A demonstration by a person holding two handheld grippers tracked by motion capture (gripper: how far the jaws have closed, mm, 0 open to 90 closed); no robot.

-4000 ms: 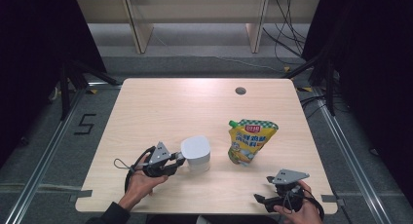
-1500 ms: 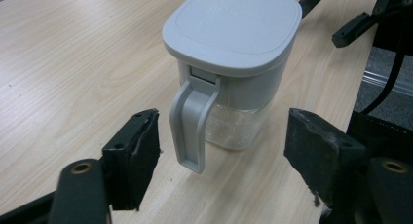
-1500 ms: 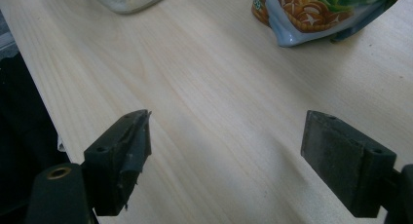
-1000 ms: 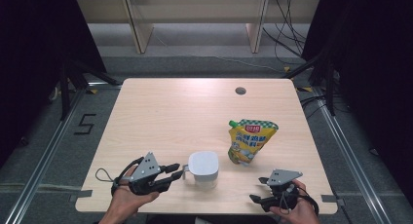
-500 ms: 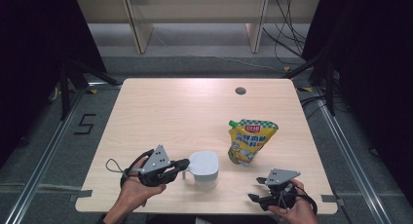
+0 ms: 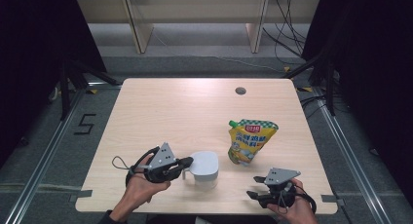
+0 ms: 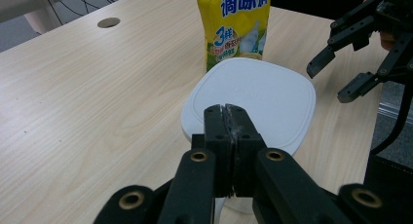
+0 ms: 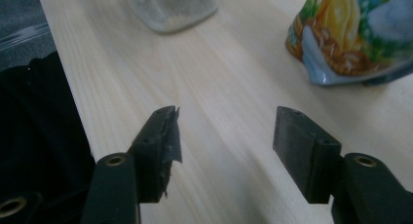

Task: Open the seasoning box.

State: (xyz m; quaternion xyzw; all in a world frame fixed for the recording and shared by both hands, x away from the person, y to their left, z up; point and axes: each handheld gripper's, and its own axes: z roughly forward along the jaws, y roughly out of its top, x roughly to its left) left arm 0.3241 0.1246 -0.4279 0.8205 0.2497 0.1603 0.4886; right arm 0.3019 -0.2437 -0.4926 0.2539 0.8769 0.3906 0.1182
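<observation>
Left gripper (image 7: 226, 118): jaws clenched pad to pad with nothing between them, tips resting at the near rim of the white lidded jar (image 7: 251, 102), which stands directly ahead of them near the front edge of the table (image 6: 160, 107). Right gripper (image 8: 224, 136): jaws apart and empty, having just been narrowing; the jar's clear base (image 8: 173, 7) lies well ahead and to their left, the yellow seasoning pouch (image 8: 355, 34) ahead and to their right. In the high view the left gripper (image 6: 182, 164) touches the jar (image 6: 204, 168) at its side while the right gripper (image 6: 255, 192) waits apart, with the pouch (image 6: 249, 141) just beyond the jar. The step appears to be steadying or nudging the jar; to do it well, keep the closed tips low against the lid edge, push level and slowly so the jar does not tip, and bring the right jaws squarely around the jar's body before closing.
</observation>
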